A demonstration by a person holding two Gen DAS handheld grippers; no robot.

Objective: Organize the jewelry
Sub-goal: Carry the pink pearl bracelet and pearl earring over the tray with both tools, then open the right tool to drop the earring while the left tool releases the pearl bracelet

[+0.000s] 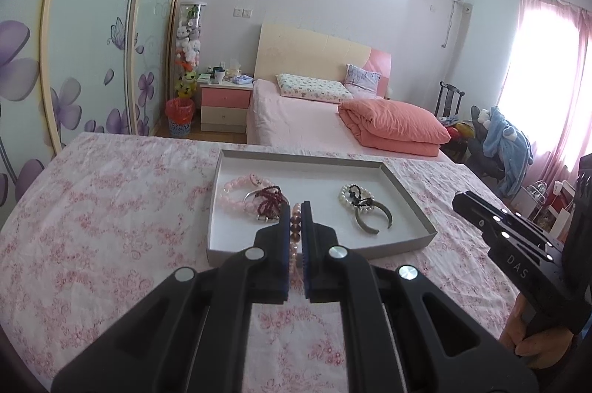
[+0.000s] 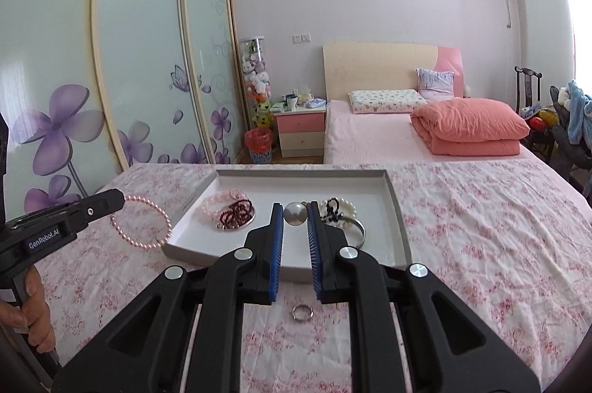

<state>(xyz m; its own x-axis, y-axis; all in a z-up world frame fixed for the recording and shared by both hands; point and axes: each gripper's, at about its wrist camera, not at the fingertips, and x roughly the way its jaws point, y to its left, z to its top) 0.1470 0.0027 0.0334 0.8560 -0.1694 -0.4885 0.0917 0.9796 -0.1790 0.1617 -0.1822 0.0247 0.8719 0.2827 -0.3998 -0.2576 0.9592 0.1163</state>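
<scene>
Above the white tray (image 2: 396,204), the left gripper (image 2: 120,198) clenched a pink bead bracelet (image 2: 162,219) while the right gripper (image 2: 295,215) grasped a pearl pendant (image 2: 295,213)

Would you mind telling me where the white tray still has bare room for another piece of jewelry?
The white tray has bare floor along its far wall and a strip down the middle, between the pink bead bracelet and the white pearl bracelet. The near right corner also looks free. The left and right clusters are crowded.
</scene>
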